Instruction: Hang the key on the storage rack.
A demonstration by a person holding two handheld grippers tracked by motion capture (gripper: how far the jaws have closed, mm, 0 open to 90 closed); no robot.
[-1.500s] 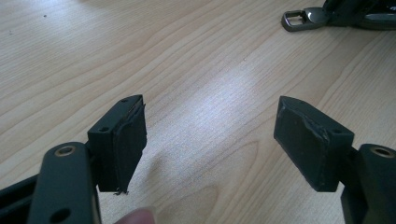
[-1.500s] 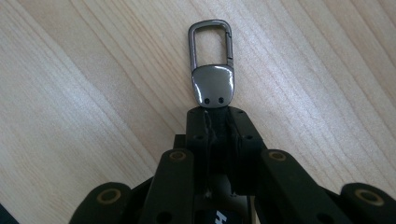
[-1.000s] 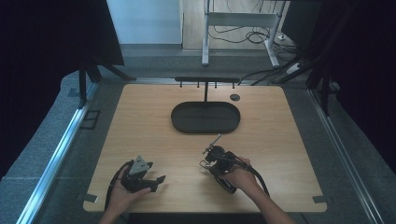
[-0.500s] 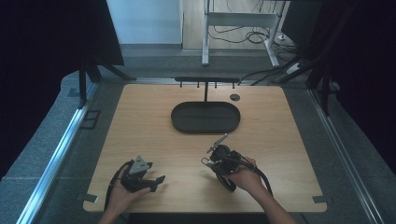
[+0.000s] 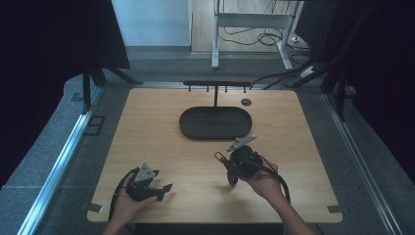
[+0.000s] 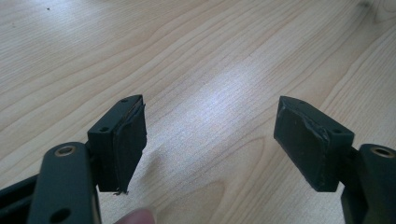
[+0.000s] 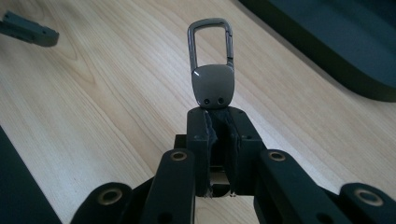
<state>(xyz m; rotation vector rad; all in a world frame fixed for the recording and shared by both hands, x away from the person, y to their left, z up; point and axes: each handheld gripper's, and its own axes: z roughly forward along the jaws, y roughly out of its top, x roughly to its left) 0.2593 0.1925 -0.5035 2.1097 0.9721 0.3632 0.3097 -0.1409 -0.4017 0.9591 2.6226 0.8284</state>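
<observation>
The right gripper [image 7: 218,122] has its jaws pressed together on the grey metal tab of a key-ring clip [image 7: 211,63], whose carabiner loop stands out beyond the fingertips. In the high view this right gripper [image 5: 221,159] is lifted off the wooden table [image 5: 147,127], its tip aimed away from the person and to their left. Just ahead of it and a little to its right lies the dark oval tray [image 5: 188,128], and behind that stands a low black hook rack [image 5: 215,84] with several short pegs.

The left gripper [image 6: 210,140] has its jaws spread wide with nothing between them, only bare table grain beneath. In the high view the left gripper [image 5: 164,188] sits low near the table's near edge, well apart from the clip.

The step in hand looks like carrying the clip toward the rack or the tray. To do it well, I judge the pinch should stay firm on the tab, since the hold is narrow and the loop could swivel. The loop should stay free and forward so it can slip over a peg.

No brand, label or writing can be read on the clip, tray or grippers.
</observation>
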